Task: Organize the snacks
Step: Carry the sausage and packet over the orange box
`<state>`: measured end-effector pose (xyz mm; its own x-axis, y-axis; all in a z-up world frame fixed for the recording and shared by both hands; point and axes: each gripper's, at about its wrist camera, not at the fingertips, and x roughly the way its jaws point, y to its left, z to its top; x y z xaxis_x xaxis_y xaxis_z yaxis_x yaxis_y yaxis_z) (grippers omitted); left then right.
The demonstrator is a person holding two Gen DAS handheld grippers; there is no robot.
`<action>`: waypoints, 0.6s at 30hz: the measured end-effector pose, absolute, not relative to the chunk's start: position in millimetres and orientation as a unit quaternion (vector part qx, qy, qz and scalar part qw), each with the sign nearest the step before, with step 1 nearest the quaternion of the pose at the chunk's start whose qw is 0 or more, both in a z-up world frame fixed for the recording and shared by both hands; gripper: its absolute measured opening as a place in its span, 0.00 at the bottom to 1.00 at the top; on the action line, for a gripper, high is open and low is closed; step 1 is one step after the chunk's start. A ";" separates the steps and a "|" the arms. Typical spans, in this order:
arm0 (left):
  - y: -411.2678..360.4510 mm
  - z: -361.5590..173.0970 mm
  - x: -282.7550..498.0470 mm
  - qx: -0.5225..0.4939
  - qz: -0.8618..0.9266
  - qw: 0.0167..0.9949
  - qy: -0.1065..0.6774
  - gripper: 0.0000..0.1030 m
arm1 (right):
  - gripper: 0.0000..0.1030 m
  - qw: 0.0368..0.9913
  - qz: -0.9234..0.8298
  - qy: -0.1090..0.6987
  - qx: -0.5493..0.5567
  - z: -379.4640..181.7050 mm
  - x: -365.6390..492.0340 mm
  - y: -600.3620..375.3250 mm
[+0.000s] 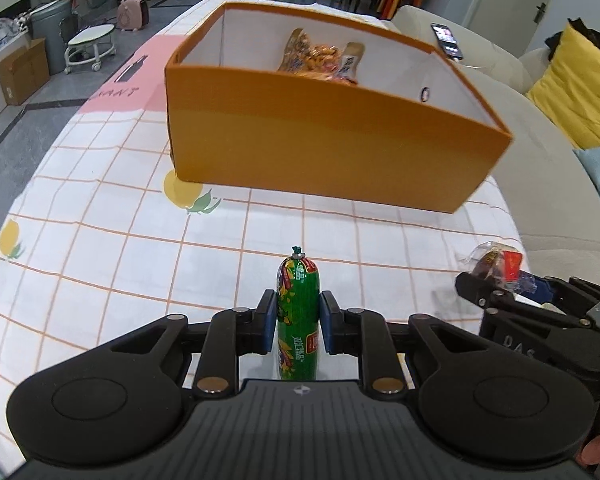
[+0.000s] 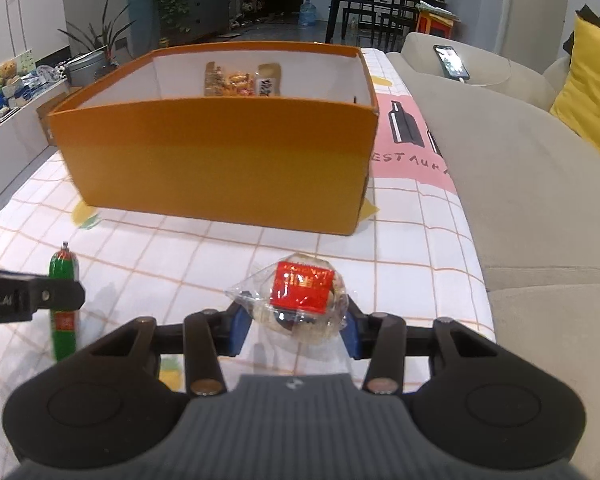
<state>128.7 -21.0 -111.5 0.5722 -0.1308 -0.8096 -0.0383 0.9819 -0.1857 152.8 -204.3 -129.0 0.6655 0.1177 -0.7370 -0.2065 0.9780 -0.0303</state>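
Clamped in the left gripper (image 1: 298, 316), a green sausage (image 1: 298, 312) points toward 12 o'clock. At its 3 o'clock the right gripper (image 2: 296, 320) is closed on a clear-wrapped pastry (image 2: 300, 298) with a red label. Ahead at 12 o'clock an orange box (image 1: 320, 140) stands on the checked tabletop (image 1: 100, 248), snack packets (image 1: 320, 58) already inside. A beige sofa (image 2: 520, 168) with a phone (image 2: 452, 62) lies at 2 o'clock.

You see a tabletop (image 2: 340, 252) under a checked cloth (image 1: 100, 240) printed with lemons. Beside it sits a beige sofa (image 2: 520, 152) with a phone (image 2: 451, 61) on its arm and a yellow cushion (image 2: 592, 88). Plants (image 2: 100, 36) and dark chairs (image 2: 364, 8) stand farther back.
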 end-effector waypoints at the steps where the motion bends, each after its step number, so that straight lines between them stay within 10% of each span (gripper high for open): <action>1: -21.0 -106.4 125.6 -0.090 -0.029 0.882 0.461 0.23 | 0.42 0.910 0.090 0.400 -0.057 -124.6 148.9 -202.6; 18: -12.0 -17.7 111.8 -0.059 -0.068 0.918 0.386 0.23 | 0.43 0.922 0.084 0.372 -0.063 -42.4 97.3 -199.1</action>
<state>111.8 -12.0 -17.7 0.6925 -0.1701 -0.7010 0.0796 0.9839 -0.1601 97.3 -199.1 -42.4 0.7093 0.1088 -0.6964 -0.2018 0.9780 -0.0527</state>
